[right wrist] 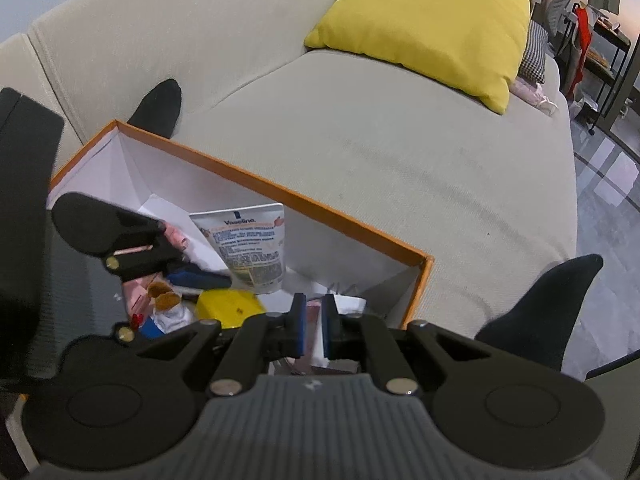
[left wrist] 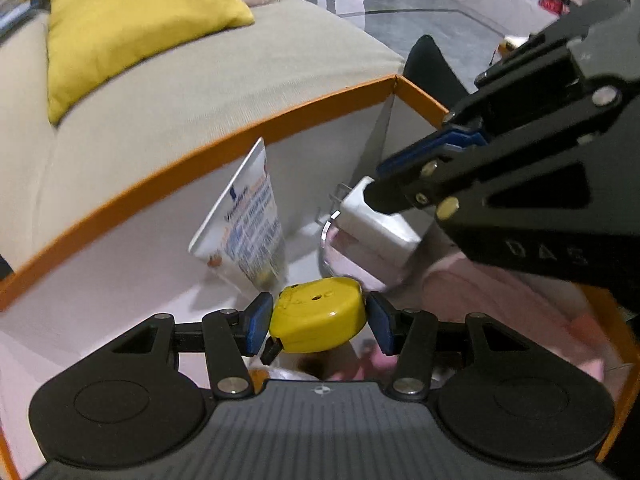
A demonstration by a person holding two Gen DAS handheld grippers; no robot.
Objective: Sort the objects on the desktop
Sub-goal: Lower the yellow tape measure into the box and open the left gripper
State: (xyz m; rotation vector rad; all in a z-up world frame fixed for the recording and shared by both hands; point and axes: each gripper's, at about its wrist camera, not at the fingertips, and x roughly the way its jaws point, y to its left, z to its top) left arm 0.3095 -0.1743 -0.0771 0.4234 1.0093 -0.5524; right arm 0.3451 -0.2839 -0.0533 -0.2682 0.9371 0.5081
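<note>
Step in hand: the left claw (left wrist: 318,322) is carrying a yellow tape measure (left wrist: 318,320) down into the orange-rimmed box (left wrist: 224,140), which is sitting against a beige sofa (left wrist: 200,68); by my reading this is the drop-off part of the sorting.
Left claw: its blue pads (left wrist: 256,324) are pressing on both sides of the tape measure, standing fairly wide because the case is wide.
Right claw: the right claw (right wrist: 314,326) is hanging over the same box with its jaws nearly together; in the left wrist view they are pinching a white charger (left wrist: 376,224).
Where the tape measure is: inside the box's walls, above the floor of the box, just in front of a lotion tube (left wrist: 248,220) that is leaning on the far wall.
Which way it points: the flat face is tilting up toward the camera; the long axis is running across, from pad to pad, with a small black tab at the lower left.
Next move: probably lowering a little more over a free patch of the box floor, clear of the tube and of the right claw, then opening the pads.
</note>
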